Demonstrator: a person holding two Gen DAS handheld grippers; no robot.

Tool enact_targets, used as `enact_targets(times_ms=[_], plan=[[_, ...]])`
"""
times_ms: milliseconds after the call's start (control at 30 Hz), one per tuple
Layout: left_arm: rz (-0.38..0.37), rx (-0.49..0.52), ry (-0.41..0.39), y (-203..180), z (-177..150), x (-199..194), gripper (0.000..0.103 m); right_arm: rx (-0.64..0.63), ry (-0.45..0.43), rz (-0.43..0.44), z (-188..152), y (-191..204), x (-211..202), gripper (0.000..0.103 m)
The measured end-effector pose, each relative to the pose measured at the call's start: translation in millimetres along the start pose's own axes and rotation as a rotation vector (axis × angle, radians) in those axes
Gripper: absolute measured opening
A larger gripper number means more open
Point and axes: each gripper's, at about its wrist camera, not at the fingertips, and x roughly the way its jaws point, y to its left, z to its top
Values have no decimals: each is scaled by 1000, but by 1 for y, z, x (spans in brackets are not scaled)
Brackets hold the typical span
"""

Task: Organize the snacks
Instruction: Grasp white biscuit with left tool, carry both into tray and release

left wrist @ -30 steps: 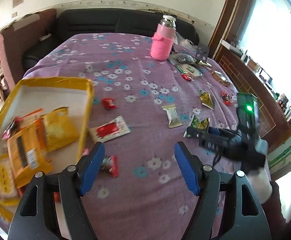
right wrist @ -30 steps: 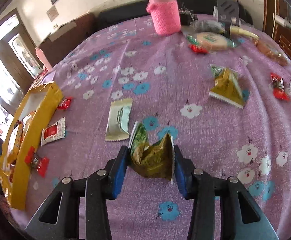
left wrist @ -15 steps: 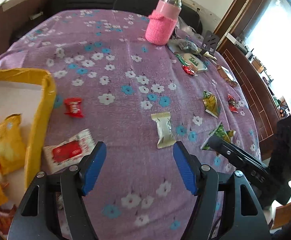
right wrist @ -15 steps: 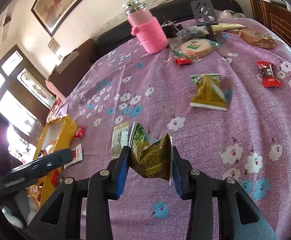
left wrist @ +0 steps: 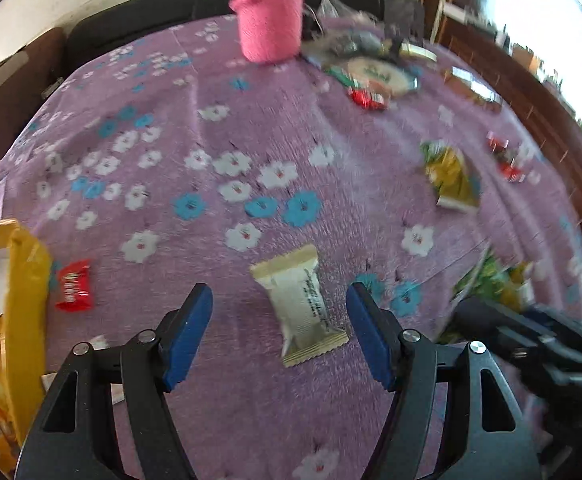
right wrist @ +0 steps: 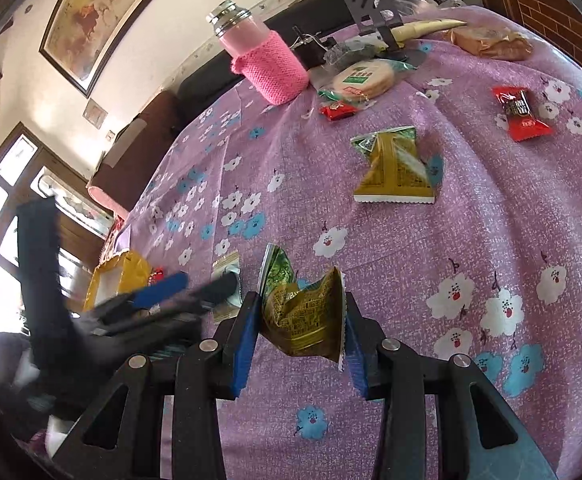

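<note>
My right gripper (right wrist: 301, 328) is shut on a green and gold snack packet (right wrist: 303, 312), held above the purple flowered tablecloth. It shows blurred in the left wrist view (left wrist: 495, 280). My left gripper (left wrist: 281, 332) is open and empty, its blue pads either side of a cream snack packet (left wrist: 301, 304) lying on the cloth. The left gripper appears blurred in the right wrist view (right wrist: 159, 292). The yellow box (left wrist: 23, 300) with several snacks in it stands at the left edge.
A small red candy (left wrist: 73, 286) lies beside the box. A second green-gold packet (right wrist: 393, 168), red candies (right wrist: 521, 114), a round wrapped cake (right wrist: 361, 78) and a pink-sleeved bottle (right wrist: 263, 56) stand further back. A sofa lies beyond the table.
My left gripper has swung right, away from the yellow box, and now straddles the cream packet. My right gripper still holds the green-gold packet, now lifted higher.
</note>
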Motion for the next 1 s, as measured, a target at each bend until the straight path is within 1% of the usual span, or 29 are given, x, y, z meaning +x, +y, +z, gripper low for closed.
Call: enact_targets(times_ms=[33, 67, 100, 133, 167, 233, 333, 433, 500, 600, 733, 867, 933, 1000], plan=[[16, 19, -17, -4, -2, 1, 63, 2, -4, 2, 0, 0, -1, 41], [0, 47, -52, -9, -4, -2, 34, 2, -8, 0, 0, 0, -2, 41], [-18, 58, -65, -11, -5, -4, 20, 2, -10, 0, 0, 0, -2, 41], [-6, 56, -66, -12, -6, -5, 19, 2, -11, 1, 0, 0, -2, 41], [-14, 51, -69, -12, -7, -6, 17, 0, -11, -2, 0, 0, -1, 41], [-31, 34, -70, -9, -10, -7, 17, -3, -10, -8, 0, 0, 0, 41], [-60, -19, -82, 3, -17, -19, 17, -4, -14, -3, -1, 1, 0, 41], [-95, -72, -118, 23, -27, -45, 17, -24, -41, 2, -2, 4, -4, 41], [-110, -111, -157, 43, -41, -72, 17, -36, -52, 7, -3, 6, -4, 41], [-125, -200, -204, 81, -62, -108, 17, -59, -54, 9, -6, 12, -1, 41], [-89, -283, -261, 135, -88, -145, 17, -102, -58, -8, -13, 24, 4, 41], [-11, -363, -283, 199, -114, -170, 17, -120, -50, -20, -18, 41, 6, 41], [23, -391, -279, 224, -123, -173, 17, -146, -32, 5, -23, 63, 6, 40], [49, -431, -275, 247, -136, -171, 17, -192, -2, 46, -32, 96, 8, 40]])
